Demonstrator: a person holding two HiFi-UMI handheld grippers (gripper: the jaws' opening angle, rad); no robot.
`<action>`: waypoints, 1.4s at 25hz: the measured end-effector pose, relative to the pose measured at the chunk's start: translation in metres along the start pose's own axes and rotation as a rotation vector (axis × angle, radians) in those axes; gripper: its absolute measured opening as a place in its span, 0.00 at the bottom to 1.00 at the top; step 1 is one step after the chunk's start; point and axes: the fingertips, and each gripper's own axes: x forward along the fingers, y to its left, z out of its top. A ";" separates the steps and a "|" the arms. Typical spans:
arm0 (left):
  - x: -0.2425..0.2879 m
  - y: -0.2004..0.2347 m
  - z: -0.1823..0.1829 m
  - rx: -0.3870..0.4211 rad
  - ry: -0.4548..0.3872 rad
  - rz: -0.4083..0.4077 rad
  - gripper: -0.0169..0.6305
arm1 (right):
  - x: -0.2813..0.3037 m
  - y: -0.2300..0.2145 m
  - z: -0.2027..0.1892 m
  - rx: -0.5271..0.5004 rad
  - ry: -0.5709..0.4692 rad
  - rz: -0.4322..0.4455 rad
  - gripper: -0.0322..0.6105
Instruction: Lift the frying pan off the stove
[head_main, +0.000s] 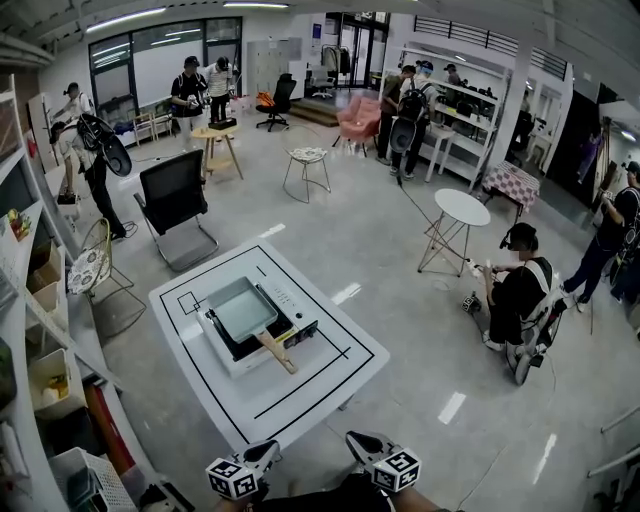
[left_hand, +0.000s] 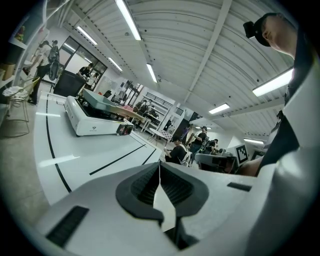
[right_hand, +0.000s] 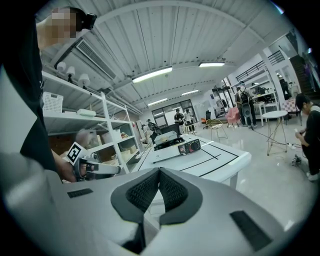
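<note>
- Frying pan (head_main: 243, 308), head view: rectangular, grey-green, sitting on the portable stove (head_main: 225, 358). Its wooden handle (head_main: 277, 352) sticks out toward the near table edge.
- Stove sits left of centre on the white table (head_main: 300, 395), inside the black taped lines.
- Left gripper (head_main: 268, 449) and right gripper (head_main: 355, 440) are low at the frame bottom, just off the table's near corner and well apart from the pan.
- Black office chair (head_main: 175, 190) stands beyond the table; a seated person (head_main: 515, 285) is off to the right.
- Left gripper view: left gripper (left_hand: 159, 167) tongs are closed, pads meeting at the tip, nothing between them.
- Pan (left_hand: 97, 99) is on the stove (left_hand: 87, 122) at the far left, across the tabletop (left_hand: 100, 155).
- Right gripper view: right gripper (right_hand: 159, 172) tongs are also pinched together and empty.
- Pan (right_hand: 168, 136) rests on the stove (right_hand: 192, 146), on the table (right_hand: 215, 162) ahead.
- Left gripper (right_hand: 116, 170) shows at the left, with shelving (right_hand: 95, 130) behind it.
</note>
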 end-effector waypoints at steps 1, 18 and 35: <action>0.000 0.001 0.000 -0.002 0.000 0.001 0.05 | 0.001 -0.001 0.000 -0.003 0.005 -0.001 0.09; 0.032 0.003 0.017 -0.017 -0.003 0.088 0.05 | 0.023 -0.042 0.016 -0.015 0.033 0.093 0.09; 0.115 -0.024 0.040 -0.015 -0.019 0.214 0.05 | 0.028 -0.125 0.064 -0.014 0.055 0.230 0.09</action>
